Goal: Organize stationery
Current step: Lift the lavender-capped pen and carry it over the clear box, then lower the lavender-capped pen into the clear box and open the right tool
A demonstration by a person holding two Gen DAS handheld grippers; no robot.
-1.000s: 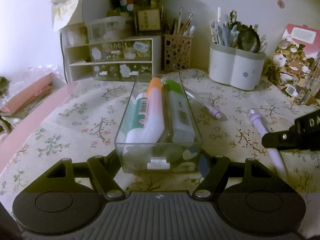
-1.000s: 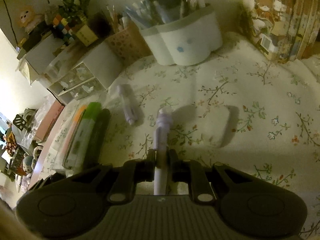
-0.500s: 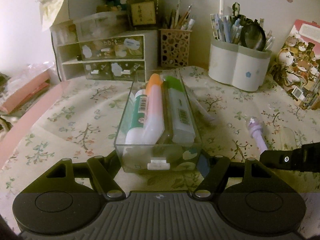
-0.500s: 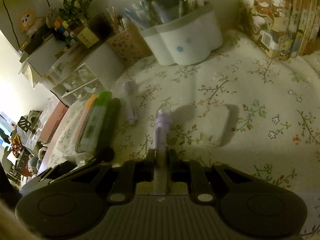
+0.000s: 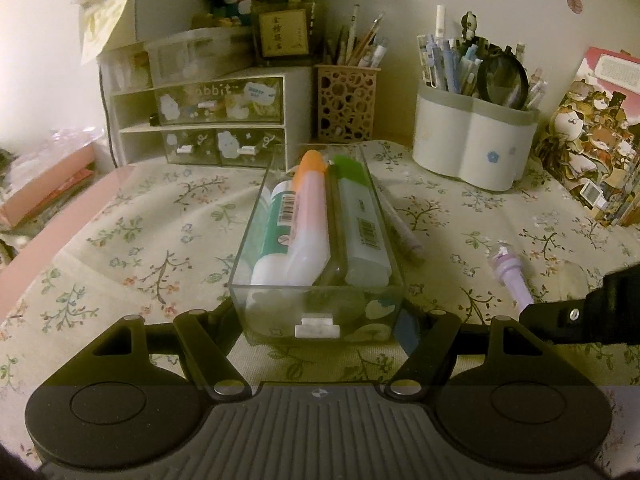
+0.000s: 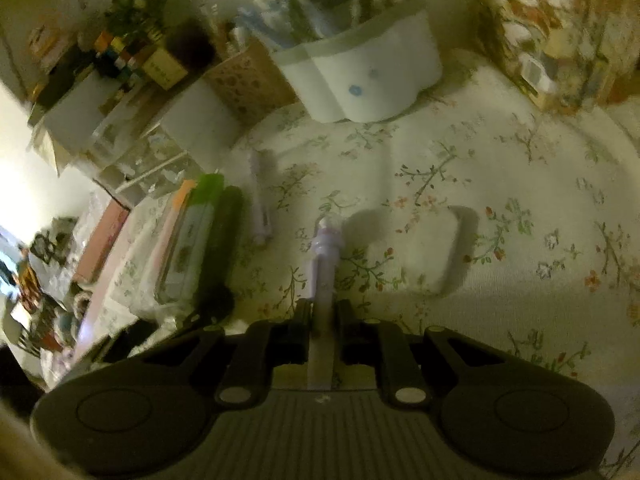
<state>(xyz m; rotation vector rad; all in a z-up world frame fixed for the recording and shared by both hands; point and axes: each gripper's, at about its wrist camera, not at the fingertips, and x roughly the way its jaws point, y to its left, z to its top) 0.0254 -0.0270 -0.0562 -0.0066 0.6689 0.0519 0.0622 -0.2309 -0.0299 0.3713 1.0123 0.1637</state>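
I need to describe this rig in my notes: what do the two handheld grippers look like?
Both look alike: matte black plastic. The left gripper and right gripper each have a ribbed grey-black centre plate with a small round mark, flanked by two rounded housings with circular discs. Angled link arms with silver pivot screws run forward to flat black fingers. No cables, hands or sleeves show.

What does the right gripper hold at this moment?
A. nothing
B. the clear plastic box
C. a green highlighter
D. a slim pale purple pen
D: the right gripper is shut on the slim pale purple pen, whose barrel runs between the jaws.
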